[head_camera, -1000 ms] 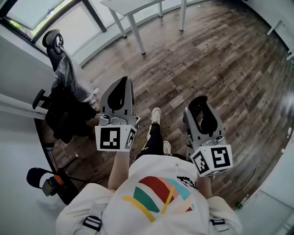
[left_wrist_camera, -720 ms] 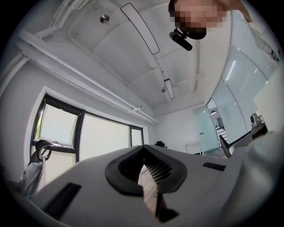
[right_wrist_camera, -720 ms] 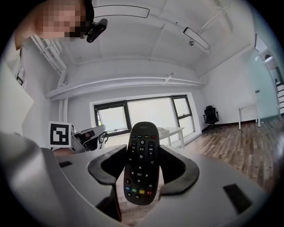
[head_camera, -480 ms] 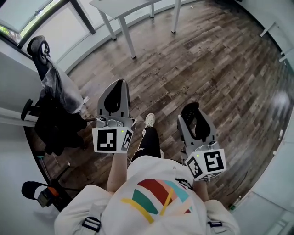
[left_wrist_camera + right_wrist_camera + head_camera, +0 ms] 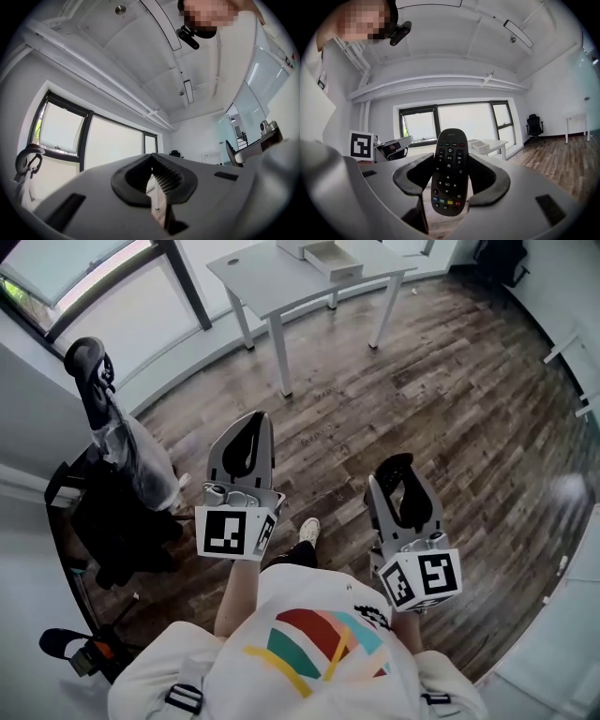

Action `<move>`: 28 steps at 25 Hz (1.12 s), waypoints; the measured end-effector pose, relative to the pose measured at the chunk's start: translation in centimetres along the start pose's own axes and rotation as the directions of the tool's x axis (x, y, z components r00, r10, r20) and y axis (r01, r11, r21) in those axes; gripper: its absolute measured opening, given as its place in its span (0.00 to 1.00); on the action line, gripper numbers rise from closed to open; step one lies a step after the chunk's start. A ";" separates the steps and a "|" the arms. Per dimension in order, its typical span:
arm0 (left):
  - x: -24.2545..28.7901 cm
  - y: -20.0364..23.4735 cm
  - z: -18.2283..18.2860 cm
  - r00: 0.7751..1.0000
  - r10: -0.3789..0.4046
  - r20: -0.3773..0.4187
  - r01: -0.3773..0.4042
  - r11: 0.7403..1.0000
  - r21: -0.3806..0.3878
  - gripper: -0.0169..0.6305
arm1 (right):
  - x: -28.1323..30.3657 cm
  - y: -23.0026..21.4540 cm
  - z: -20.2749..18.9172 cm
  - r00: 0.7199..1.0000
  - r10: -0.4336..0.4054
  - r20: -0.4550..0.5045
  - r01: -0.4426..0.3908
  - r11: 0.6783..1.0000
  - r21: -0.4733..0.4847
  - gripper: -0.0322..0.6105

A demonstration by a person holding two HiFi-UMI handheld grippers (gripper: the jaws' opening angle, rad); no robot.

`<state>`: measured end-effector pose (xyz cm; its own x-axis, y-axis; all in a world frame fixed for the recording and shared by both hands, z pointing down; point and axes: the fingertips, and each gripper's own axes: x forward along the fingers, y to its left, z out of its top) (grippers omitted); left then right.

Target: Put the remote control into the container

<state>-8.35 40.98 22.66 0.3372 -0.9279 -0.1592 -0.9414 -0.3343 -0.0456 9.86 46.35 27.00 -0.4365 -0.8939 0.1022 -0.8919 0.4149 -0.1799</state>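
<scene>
Remote control (image 5: 449, 172) stands upright, clamped in level right hand-held gripper (image 5: 401, 474).

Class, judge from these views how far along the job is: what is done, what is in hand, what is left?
Done: the remote control is picked up, clamped upright in the right gripper. In hand: the carry; the left gripper is shut, empty. Left: reach the table across the floor and set the remote in the open container on it.
</scene>
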 end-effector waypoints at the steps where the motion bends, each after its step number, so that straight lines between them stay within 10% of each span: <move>1: 1.1 0.9 0.1 1.000 0.004 0.006 -0.004 1.000 0.004 0.04 | 1.4 -0.2 0.5 1.000 0.004 0.007 -0.004 1.000 -0.003 0.42; 28: 25.6 8.2 -7.9 0.996 0.045 -0.075 -0.043 0.999 0.025 0.04 | 26.3 -15.2 2.3 0.999 0.017 -0.028 -0.017 1.000 -0.011 0.41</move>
<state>-7.32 13.15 26.01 0.2943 -0.9517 -0.0869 -0.9551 -0.2896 -0.0630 12.19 16.11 30.20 -0.4543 -0.8817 0.1270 -0.8857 0.4318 -0.1707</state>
